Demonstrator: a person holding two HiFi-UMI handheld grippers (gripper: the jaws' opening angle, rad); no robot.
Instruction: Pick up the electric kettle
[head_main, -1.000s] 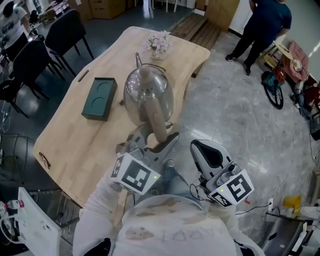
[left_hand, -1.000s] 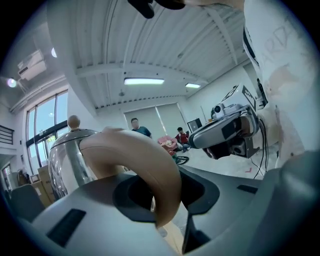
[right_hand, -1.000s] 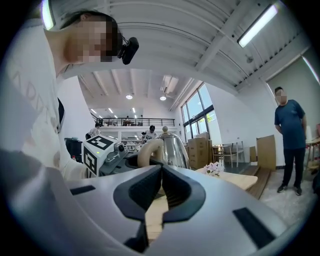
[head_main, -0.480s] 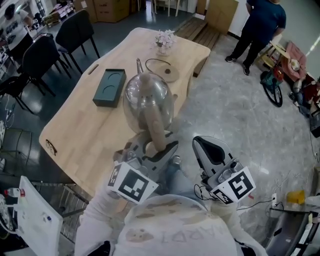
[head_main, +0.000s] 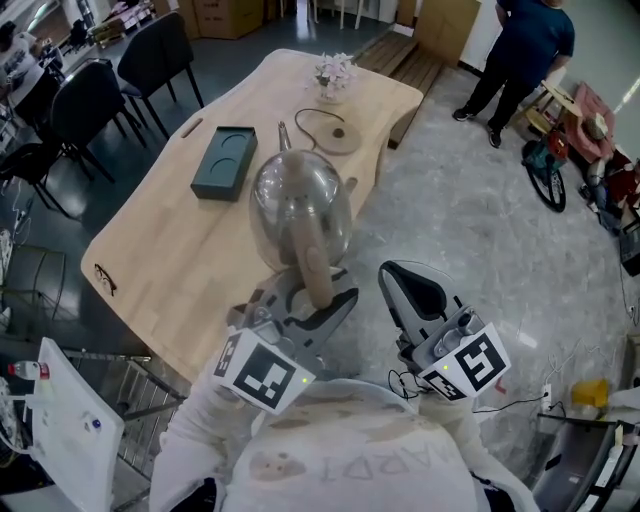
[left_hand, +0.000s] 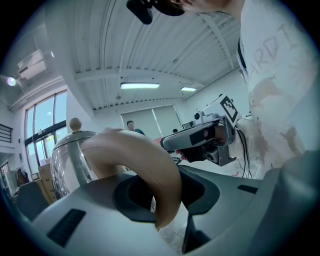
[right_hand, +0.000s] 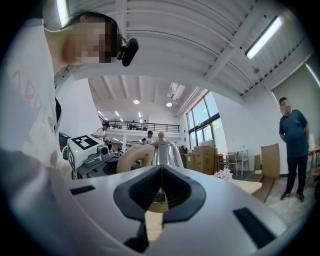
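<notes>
The steel electric kettle (head_main: 300, 205) with a beige handle (head_main: 315, 265) hangs above the near part of the wooden table (head_main: 170, 260). My left gripper (head_main: 318, 295) is shut on that handle; in the left gripper view the handle (left_hand: 145, 165) runs between the jaws and the kettle body (left_hand: 70, 160) rises to the left. The kettle's round base (head_main: 335, 137) with its cord lies on the table farther off. My right gripper (head_main: 400, 285) floats beside it on the right, shut, holding nothing; its pads meet in the right gripper view (right_hand: 161, 187), with the kettle (right_hand: 165, 152) beyond.
A dark green box (head_main: 223, 162) and a small flower bunch (head_main: 334, 75) lie on the table. Black chairs (head_main: 150, 60) stand along its far left side. A person (head_main: 525, 50) stands on the marble floor at the upper right. A bicycle (head_main: 545, 175) leans nearby.
The kettle has come away from its round base, which now shows uncovered on the table. Both grippers moved back toward my body, the left one still gripping the handle.
</notes>
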